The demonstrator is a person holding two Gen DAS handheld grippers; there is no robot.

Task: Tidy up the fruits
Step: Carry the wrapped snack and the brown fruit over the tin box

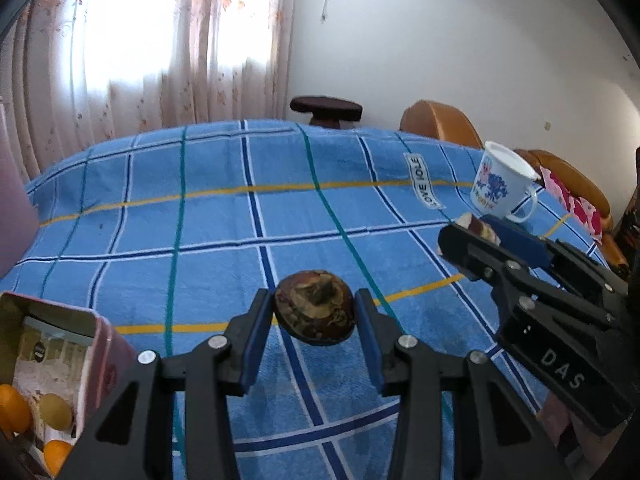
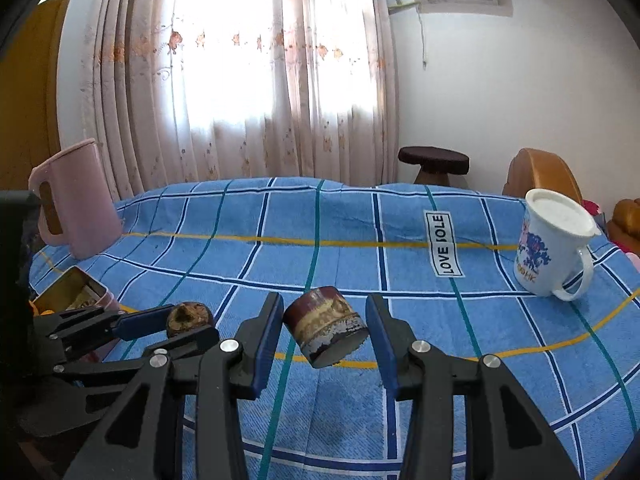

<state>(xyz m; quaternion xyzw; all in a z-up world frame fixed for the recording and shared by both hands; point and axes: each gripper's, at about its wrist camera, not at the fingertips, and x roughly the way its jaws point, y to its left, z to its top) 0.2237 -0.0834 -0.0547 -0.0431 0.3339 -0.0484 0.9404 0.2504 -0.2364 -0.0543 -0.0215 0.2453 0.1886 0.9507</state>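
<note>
1. Now left gripper (image 1: 314,316) is clamping a brown fruit (image 1: 314,312) above the cloth (image 1: 200,240).
2. Right gripper (image 2: 325,328) is clamping a cut piece (image 2: 326,330).
3. Tin (image 1: 92,344) is holding oranges (image 1: 14,408); both held pieces remaining.

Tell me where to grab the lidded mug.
Probably the handle: it loops out of the mug at its near right, so come from that side. The lid rules out pinching the rim.

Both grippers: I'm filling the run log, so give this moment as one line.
left gripper: shut on round brown fruit | right gripper: shut on cut fruit piece | both above blue cloth | tin holds oranges
</note>
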